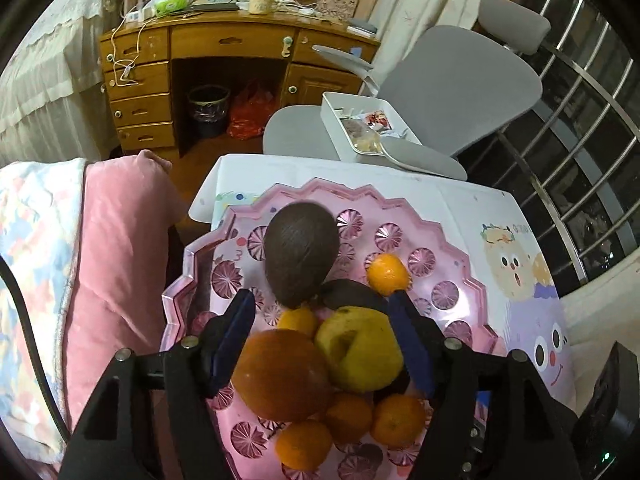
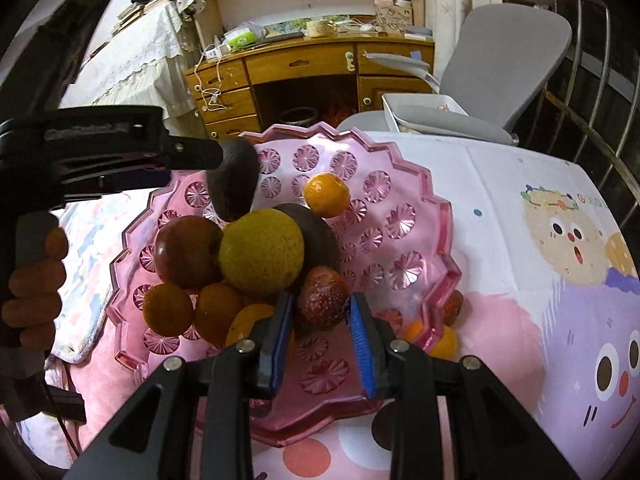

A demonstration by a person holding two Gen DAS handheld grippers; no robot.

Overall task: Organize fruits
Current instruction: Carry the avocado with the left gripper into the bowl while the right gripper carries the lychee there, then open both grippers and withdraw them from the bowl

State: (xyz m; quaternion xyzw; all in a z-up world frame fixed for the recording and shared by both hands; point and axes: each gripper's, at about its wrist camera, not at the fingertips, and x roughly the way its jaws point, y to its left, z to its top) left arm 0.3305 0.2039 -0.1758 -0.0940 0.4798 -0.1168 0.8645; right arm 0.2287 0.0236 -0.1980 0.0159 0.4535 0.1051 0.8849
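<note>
Right gripper (image 2: pixel 320 312) spread w/ red fruit (image 2: pixel 322 300) between pads, contact unclear, near side of pink tray (image 2: pixel 436 216); left gripper (image 1: pixel 322 320) spread over the pile w/ yellow fruit (image 1: pixel 360 354); risk: bumping piled fruit, oranges roll off.

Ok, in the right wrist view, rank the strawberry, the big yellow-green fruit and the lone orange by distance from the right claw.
1. Strawberry, between the right claw's fingers.
2. Yellow-green fruit, just beyond, left.
3. Lone orange, farthest, mid-tray.
</note>
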